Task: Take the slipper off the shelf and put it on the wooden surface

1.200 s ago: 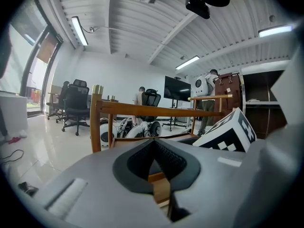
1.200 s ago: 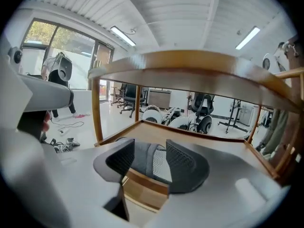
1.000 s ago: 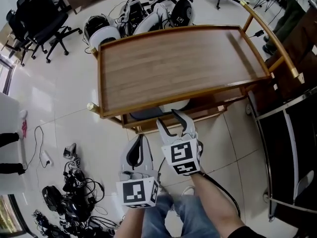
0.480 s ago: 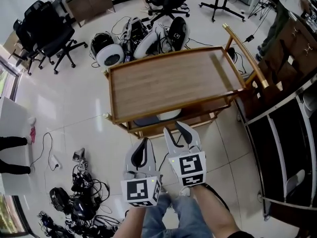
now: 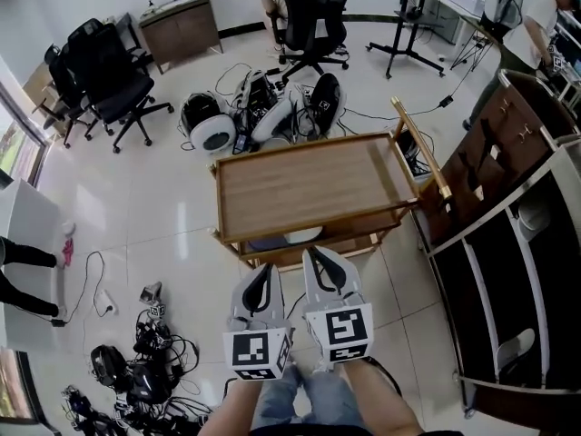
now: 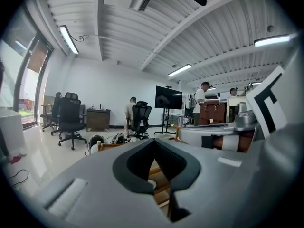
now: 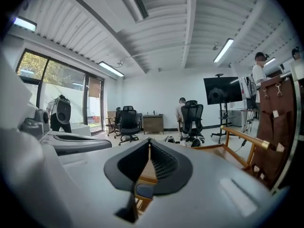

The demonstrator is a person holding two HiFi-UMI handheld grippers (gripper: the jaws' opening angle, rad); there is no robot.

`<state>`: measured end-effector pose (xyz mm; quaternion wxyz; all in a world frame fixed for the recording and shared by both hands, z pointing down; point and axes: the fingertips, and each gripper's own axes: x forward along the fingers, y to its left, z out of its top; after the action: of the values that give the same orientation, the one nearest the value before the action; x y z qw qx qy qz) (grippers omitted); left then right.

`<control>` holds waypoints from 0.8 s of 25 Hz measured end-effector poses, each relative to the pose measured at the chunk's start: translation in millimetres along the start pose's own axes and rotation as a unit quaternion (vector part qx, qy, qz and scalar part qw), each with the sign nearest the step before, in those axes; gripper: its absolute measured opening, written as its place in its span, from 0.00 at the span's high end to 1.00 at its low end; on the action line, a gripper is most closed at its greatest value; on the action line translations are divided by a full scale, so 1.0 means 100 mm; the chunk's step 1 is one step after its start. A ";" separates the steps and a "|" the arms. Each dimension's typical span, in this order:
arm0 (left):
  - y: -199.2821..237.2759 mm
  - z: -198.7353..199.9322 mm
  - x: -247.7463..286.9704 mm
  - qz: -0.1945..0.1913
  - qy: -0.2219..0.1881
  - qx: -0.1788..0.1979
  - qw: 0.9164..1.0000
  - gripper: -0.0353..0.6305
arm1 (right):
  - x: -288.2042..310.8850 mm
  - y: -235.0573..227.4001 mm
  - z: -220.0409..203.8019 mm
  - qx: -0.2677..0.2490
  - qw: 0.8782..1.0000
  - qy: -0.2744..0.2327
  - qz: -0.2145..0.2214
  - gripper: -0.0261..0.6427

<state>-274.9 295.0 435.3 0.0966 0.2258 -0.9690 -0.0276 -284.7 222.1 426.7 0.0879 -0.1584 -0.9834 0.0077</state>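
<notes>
A wooden cart stands ahead of me, its flat wooden top [image 5: 309, 184] bare. On the shelf under that top lies a grey-blue slipper [image 5: 269, 241] beside a pale one [image 5: 303, 235], both mostly hidden by the top. The grey-blue slipper [image 7: 145, 190] also shows low between the right jaws' openings. My left gripper [image 5: 269, 266] hangs short of the cart's near edge, shut and empty; its tips meet in the left gripper view [image 6: 153, 140]. Alongside it, my right gripper [image 5: 313, 251] is closing, its jaws nearly together [image 7: 148, 140] with nothing between them.
Behind the cart, a heap of white and black devices and cables [image 5: 263, 112] lies on the tiled floor, with office chairs [image 5: 109, 89] further back. More cables [image 5: 136, 371] lie at lower left. A dark cabinet and metal rack [image 5: 508, 243] stand to the right.
The view has backed away from the cart, which now looks smaller and farther. Both grippers have drawn back from its lower shelf. The right jaws went from wide open to nearly together.
</notes>
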 end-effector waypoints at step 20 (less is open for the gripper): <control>-0.78 0.62 -0.68 -0.040 -0.048 0.006 0.998 0.94 | -1.06 0.11 0.74 -0.018 0.997 -0.067 0.023 0.96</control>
<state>-193.6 255.7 355.2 0.0473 0.2637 -0.9627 -0.0369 -195.0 200.0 335.7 0.0187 -0.1813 -0.9833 0.0021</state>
